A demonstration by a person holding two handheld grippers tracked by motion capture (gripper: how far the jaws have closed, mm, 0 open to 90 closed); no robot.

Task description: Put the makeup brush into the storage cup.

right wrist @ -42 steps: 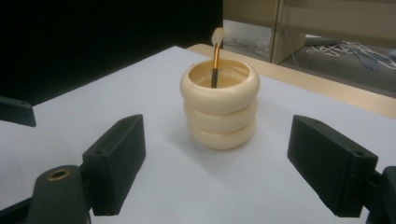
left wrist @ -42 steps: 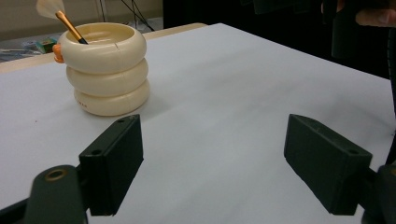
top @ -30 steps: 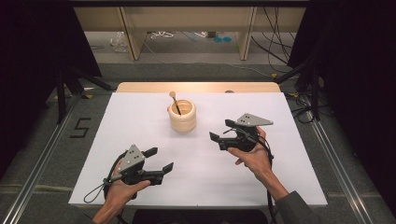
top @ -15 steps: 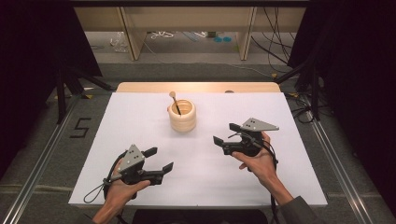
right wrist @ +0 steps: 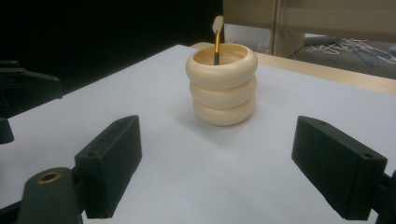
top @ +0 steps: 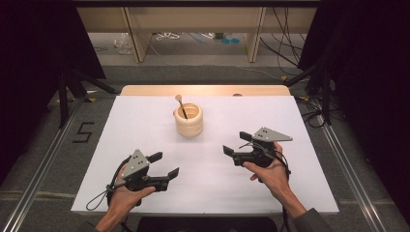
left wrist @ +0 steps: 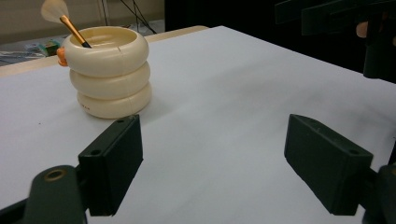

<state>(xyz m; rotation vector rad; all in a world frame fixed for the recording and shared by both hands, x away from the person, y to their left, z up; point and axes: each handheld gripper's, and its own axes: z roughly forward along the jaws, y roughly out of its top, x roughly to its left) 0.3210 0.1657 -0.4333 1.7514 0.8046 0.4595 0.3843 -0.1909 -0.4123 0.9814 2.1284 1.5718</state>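
A cream holder (top: 188, 120) made of three stacked rings stands upright at the middle back of the white table (top: 290, 193). A small brush (top: 181, 105) with an orange-and-black handle leans in it, bristles up. My left gripper (top: 164, 164) rests low near the front left, open and empty. To the holder's right front, my right gripper (top: 236, 143) is also open and empty. In the left gripper view the holder (left wrist: 108, 72) stands beyond the wide-apart jaws of the left gripper (left wrist: 219, 163). In the right gripper view the holder (right wrist: 222, 84) stands ahead of the right gripper (right wrist: 224, 172).
A wooden strip (top: 203, 90) runs along the table's far edge. Metal rails (top: 353, 169) flank the table, and a "5" marking (top: 83, 132) is on the floor at the left. Wooden furniture legs and cables lie beyond. The other gripper (left wrist: 336, 14) shows at the left gripper view's top right.
My right gripper has drifted a little to the right and toward the near edge, still open. The left gripper, holder and brush have not moved.
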